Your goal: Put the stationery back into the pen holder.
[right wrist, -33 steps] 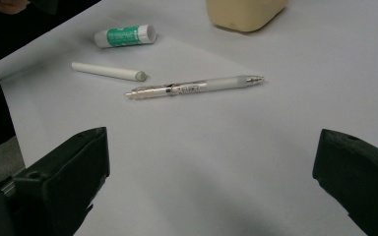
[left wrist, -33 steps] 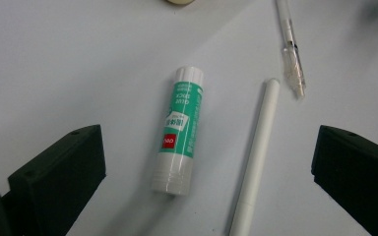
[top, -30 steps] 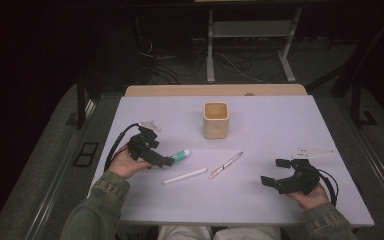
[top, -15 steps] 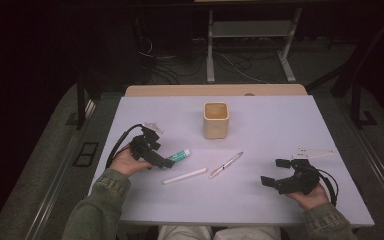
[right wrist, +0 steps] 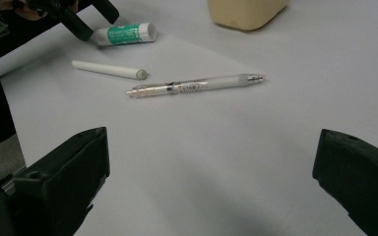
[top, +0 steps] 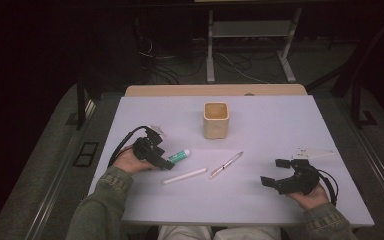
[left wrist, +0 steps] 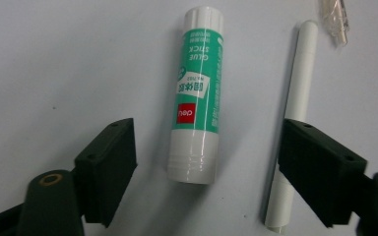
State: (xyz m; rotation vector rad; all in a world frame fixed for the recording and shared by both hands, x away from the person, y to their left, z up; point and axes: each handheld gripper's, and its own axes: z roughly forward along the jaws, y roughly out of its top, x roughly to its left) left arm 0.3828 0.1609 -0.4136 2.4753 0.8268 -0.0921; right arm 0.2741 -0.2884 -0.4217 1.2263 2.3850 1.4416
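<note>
At the left of the table [top: 280, 120], left gripper [top: 166, 162] low over the glue stick [left wrist: 197, 98], jaws apart and just now closing. Lower end of the tube between them, neither pad touching it yet. Close squarely on the white base band or the green label just above it, not on the rounded cap at the far end.

Mind the white stick [left wrist: 298, 98] just beside the glue stick, lying almost parallel, its near end under one jaw. Keep that jaw on the inner side of it, or lift a little and re-seat, so as not to pinch both or flick it away. Wider gap on that same side of the tube, so nudge across to centre it before squeezing, or expect a roll. Squeeze slowly, stop once firm, then lift straight up.

Further right, leave the clear pen [top: 226, 164] alone, well apart from the glue stick. Likewise the beige cup [top: 215, 120], upright beyond it and, at a guess, the place for the glue stick.

At the right edge, right gripper [top: 275, 172] resting on the table in the hand, jaws wide apart on nothing. Hold it there, out of the way, until needed.
</note>
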